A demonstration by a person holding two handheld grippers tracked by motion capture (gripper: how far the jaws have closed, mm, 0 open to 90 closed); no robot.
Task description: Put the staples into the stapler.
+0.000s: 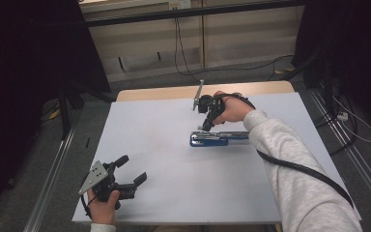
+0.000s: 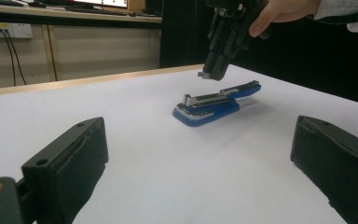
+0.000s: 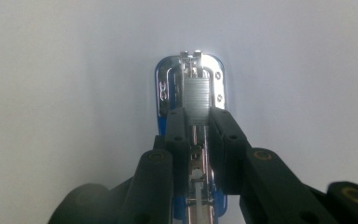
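Note:
A blue and chrome stapler lies opened out flat on the white table, right of centre. My right gripper hangs just above its front end, pointing down. In the right gripper view the jaws are shut on a short grey strip of staples, which sticks out past the fingertips over the stapler's metal channel. From the left gripper view, the stapler and the right gripper sit apart by a small gap. My left gripper rests open at the table's front left, nothing between its jaws.
The table's wooden far edge borders a wall with a hanging cable. Metal rails run along the floor on both sides, with loose cables at the right. A wall socket shows far off.

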